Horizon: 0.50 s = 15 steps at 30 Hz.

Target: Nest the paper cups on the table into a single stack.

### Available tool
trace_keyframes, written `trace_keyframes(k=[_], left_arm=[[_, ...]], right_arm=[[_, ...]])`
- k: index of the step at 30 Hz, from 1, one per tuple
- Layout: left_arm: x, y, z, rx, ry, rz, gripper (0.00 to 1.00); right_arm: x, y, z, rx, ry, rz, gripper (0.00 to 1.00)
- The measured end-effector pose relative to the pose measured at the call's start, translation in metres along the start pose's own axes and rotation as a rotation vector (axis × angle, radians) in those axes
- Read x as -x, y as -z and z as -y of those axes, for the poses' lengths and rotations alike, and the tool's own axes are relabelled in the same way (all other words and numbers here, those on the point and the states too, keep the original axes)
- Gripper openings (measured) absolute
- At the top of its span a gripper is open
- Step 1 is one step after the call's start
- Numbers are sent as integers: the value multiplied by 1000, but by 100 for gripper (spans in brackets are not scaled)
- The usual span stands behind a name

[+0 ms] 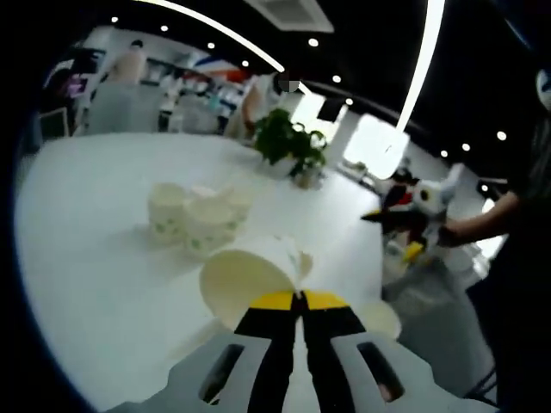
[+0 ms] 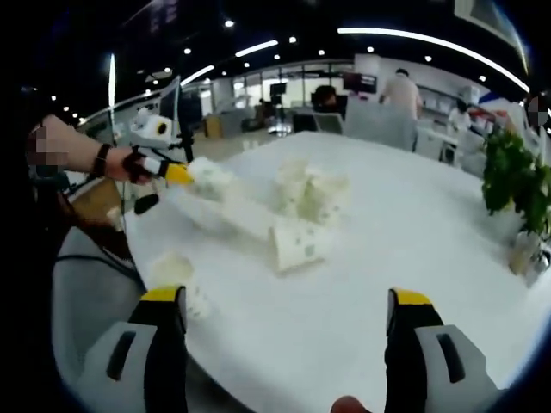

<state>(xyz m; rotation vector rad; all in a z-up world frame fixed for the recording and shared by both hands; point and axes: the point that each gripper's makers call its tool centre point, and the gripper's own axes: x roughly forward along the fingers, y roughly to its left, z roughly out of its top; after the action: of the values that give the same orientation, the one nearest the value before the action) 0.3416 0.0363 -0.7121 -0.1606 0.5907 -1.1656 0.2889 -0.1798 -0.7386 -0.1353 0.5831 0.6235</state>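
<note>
In the left gripper view, the left gripper (image 1: 301,297) is clamped on the rim of a tipped paper cup (image 1: 250,277), held above the white table (image 1: 95,258). Beyond it, a cluster of upright cups (image 1: 196,215) is seen, then a potted plant (image 1: 288,142). In the right gripper view, the right gripper (image 2: 288,308) is spread wide, holding nothing, over the table edge; a cup on its side (image 2: 300,244) lies ahead.

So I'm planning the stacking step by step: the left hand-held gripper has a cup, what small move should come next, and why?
Probably carry the held cup toward the upright cluster of cups and turn it upright. The left hand-held gripper is shut on its rim with the mouth facing the camera, so it can't nest yet. The right hand-held gripper is open and idle.
</note>
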Motion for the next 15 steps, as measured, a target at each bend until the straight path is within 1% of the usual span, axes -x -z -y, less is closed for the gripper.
trace_keyframes(k=[7,9,15], left_arm=[[1,-10,16,-44,12,-16,0],[0,-16,23,-33,28,1,0],[-3,-23,42,-92,52,-34,0]], right_arm=[[-3,-1,1,1,-8,10,100],[-3,-1,3,8,-8,10,100],[0,-3,8,0,1,24,100]])
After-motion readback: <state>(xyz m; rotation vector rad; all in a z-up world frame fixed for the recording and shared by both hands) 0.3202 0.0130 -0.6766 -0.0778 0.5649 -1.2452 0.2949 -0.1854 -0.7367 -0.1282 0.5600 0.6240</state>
